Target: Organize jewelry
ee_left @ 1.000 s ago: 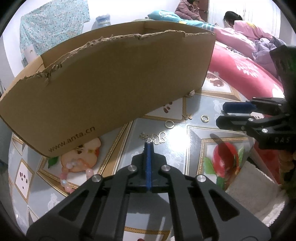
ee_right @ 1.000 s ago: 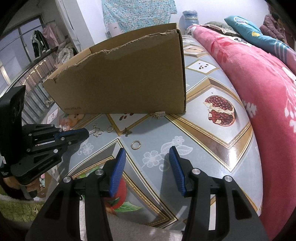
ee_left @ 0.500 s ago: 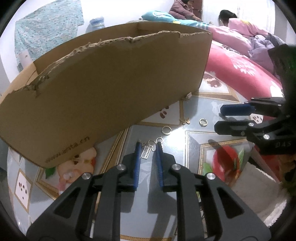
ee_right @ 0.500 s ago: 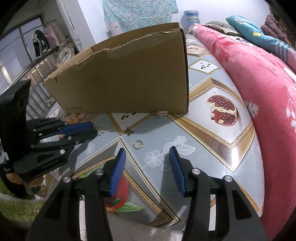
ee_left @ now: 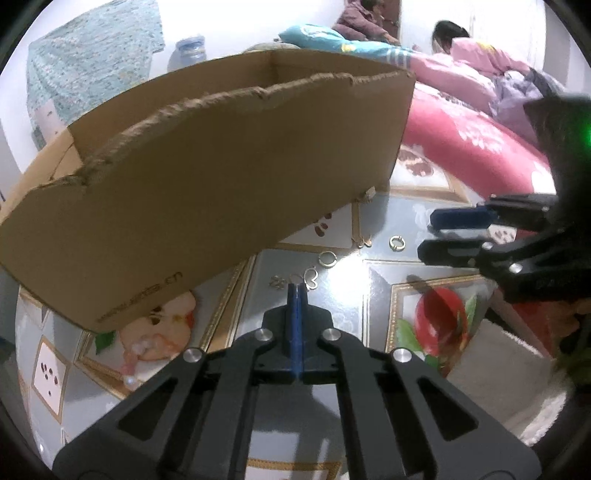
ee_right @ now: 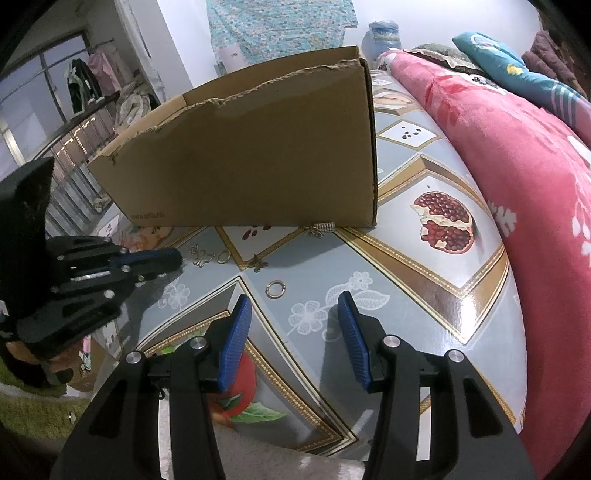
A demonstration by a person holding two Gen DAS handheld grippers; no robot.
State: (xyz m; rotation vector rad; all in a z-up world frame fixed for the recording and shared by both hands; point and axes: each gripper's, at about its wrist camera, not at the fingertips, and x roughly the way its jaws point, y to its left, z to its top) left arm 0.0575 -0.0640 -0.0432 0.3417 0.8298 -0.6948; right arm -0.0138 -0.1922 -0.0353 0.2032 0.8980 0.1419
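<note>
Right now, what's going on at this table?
A person is sorting jewelry with two handheld grippers. The left gripper has just closed its jaws at the small earrings in front of the cardboard box; whether it caught one is hard to tell. The right gripper hovers with jaws apart and nothing between them, just short of a ring. Another ring and a small charm lie loose on the patterned tablecloth.

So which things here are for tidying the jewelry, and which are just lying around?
For the job:
- cardboard box
- heart-shaped earring
- two small rings
- left gripper, shut
- right gripper, open

Just lying about:
- red blanket
- patterned tablecloth
- water jug
</note>
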